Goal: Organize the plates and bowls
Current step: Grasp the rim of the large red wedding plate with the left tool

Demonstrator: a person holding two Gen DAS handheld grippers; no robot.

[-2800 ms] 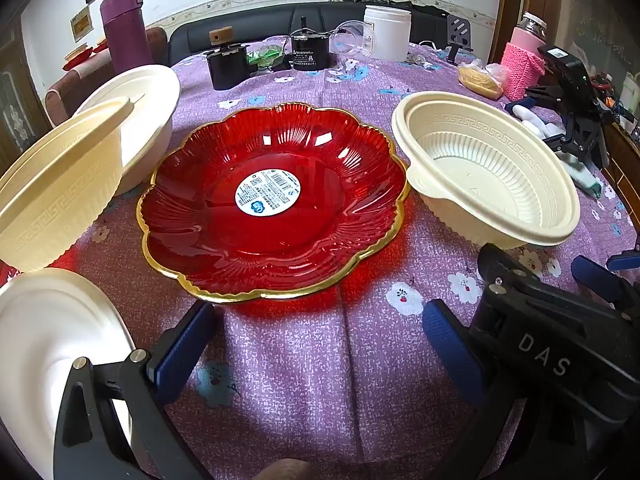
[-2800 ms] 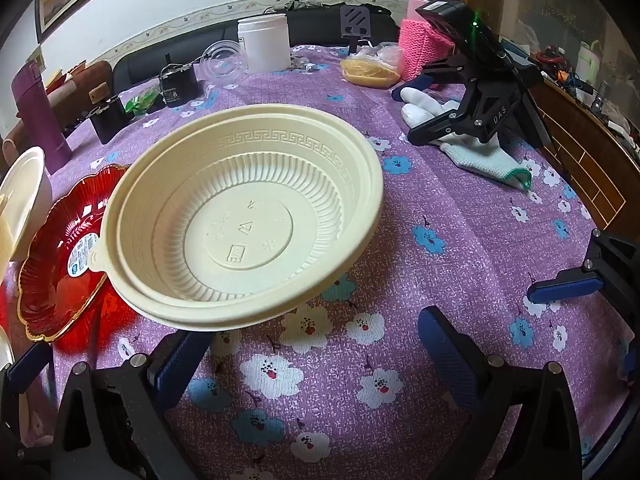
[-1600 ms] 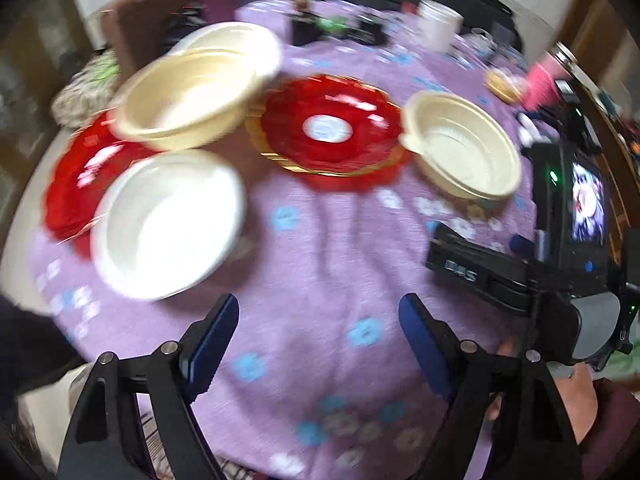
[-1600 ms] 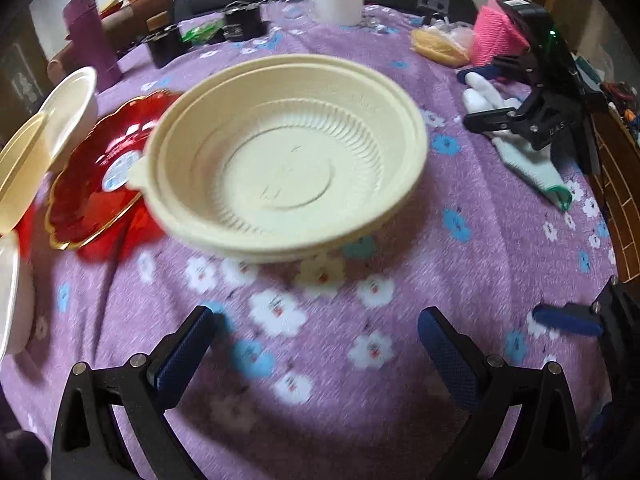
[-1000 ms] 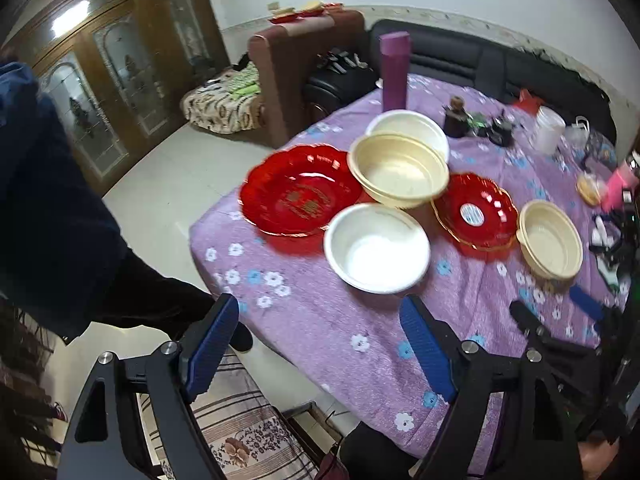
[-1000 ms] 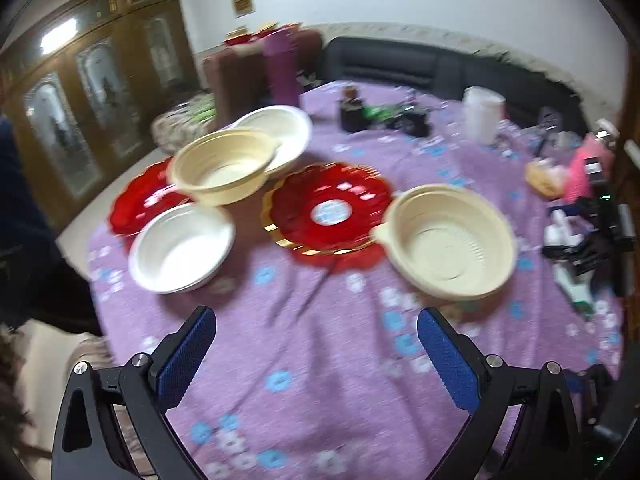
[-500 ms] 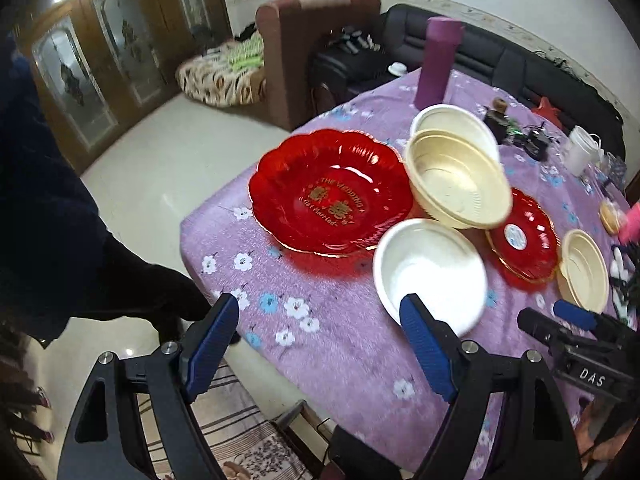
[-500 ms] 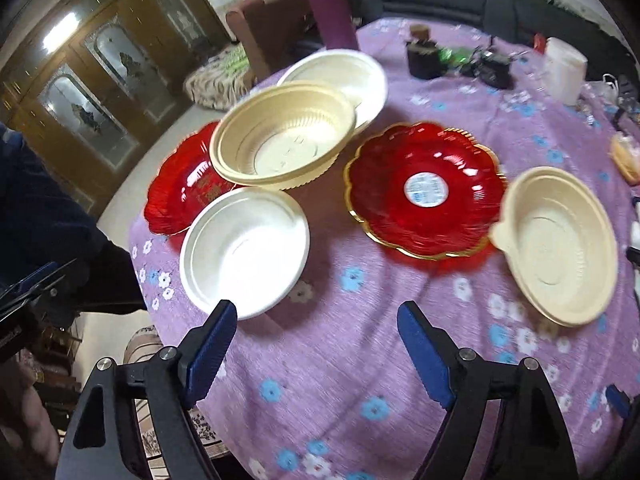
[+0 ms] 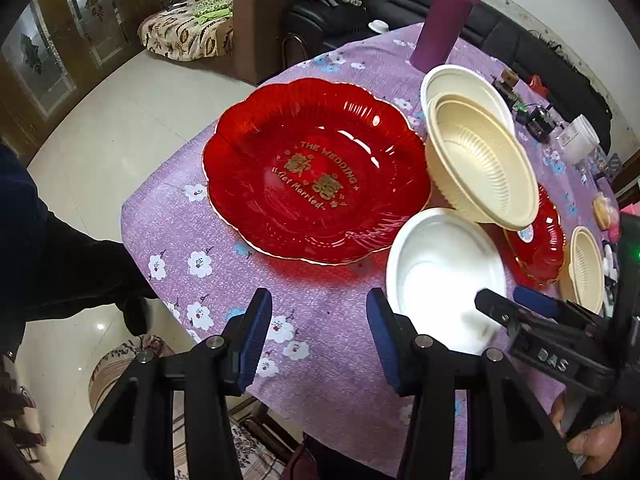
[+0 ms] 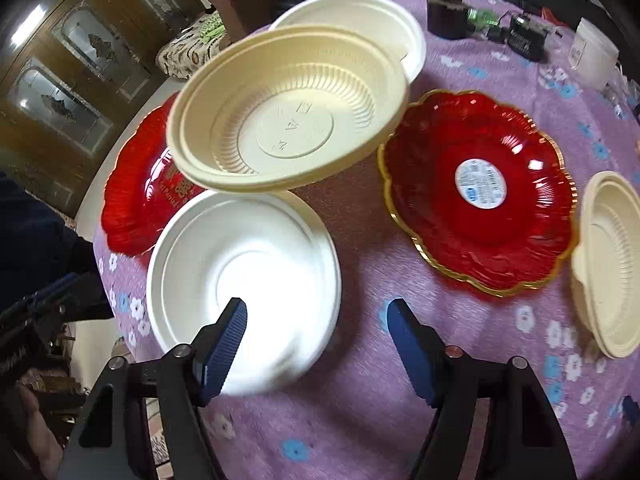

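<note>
Moved: both cameras have been brought nearer the dishes.
Left gripper (image 9: 318, 338): held wide open, nothing in it, low in the frame.
Right gripper (image 10: 318, 346): wide open, empty, over the white bowl (image 10: 244, 280).
Big red plate (image 9: 316, 168): middle of the frame.
Cream bowl (image 10: 288, 108): tilted, upper middle.
Small red plate (image 10: 478, 190): right side.

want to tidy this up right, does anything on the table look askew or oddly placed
Yes: the ribbed cream bowl sits tilted, propped on the rims of the white bowl behind and the near white bowl, overhanging the wedding plate. Nothing looks spilled or broken.
</note>
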